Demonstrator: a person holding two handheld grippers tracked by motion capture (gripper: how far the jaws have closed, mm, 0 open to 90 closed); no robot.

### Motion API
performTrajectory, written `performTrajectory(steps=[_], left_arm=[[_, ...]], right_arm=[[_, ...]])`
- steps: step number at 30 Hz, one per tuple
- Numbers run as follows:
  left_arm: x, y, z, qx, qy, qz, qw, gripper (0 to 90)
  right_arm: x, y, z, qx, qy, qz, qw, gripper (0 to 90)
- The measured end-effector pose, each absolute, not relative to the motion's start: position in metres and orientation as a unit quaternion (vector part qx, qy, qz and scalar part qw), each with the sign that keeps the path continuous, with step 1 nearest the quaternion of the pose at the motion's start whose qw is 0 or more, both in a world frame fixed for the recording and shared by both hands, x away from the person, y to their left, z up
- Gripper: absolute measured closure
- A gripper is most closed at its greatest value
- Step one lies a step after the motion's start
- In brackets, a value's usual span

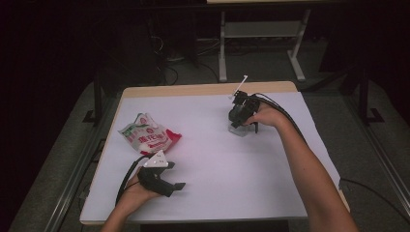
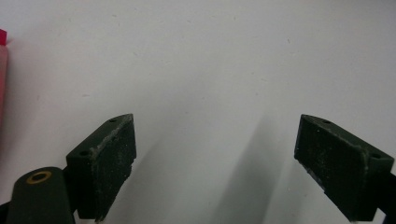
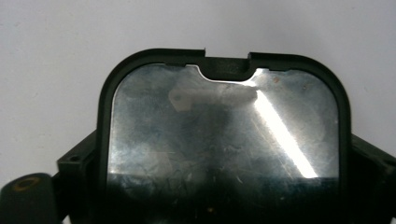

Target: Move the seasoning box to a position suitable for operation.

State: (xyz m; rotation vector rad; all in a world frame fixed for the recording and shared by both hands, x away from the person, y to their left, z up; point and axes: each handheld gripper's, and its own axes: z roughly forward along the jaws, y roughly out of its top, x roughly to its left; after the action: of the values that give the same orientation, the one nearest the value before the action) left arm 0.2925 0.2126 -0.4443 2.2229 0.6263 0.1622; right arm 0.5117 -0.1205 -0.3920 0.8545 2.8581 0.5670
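A clear container [image 1: 239,129] with a black-rimmed, shiny lid [image 3: 224,126] stands on the white table at the back right. My right gripper [image 1: 240,116] points down over it. In the right gripper view the right gripper [image 3: 224,161] has its jaws standing wide, one on each side of the lid, which hides the pads. At the front left, my left gripper [image 1: 175,176] lies low over the table and points right. Seen from its own camera, the left gripper [image 2: 217,158] is open with bare table between its jaws.
A crumpled white and red snack bag [image 1: 149,135] lies at the left, just beyond the left gripper; its red edge [image 2: 2,70] shows in the left gripper view. The white table [image 1: 212,159] ends in a wooden back edge. A desk frame [image 1: 261,43] stands on the dark floor behind.
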Motion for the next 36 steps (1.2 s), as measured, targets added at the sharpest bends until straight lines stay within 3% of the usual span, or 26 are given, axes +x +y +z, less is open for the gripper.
performTrajectory(steps=[4, 26, 36], left_arm=[[0.292, 0.212, -0.444, 0.879, 0.247, 0.063, 0.402, 12.4], [0.292, 0.212, -0.445, 0.879, 0.245, 0.061, 0.404, 12.4], [0.292, 0.212, -0.445, 0.88, 0.244, 0.061, 0.402, 12.4]], right_arm=[[0.511, -0.12, -0.39, 0.272, 0.943, 0.187, 0.051, 14.3], [0.511, -0.124, -0.389, 0.283, 0.939, 0.19, 0.039, 14.9], [0.501, -0.129, -0.373, 0.283, 0.936, 0.206, 0.038, 14.9]])
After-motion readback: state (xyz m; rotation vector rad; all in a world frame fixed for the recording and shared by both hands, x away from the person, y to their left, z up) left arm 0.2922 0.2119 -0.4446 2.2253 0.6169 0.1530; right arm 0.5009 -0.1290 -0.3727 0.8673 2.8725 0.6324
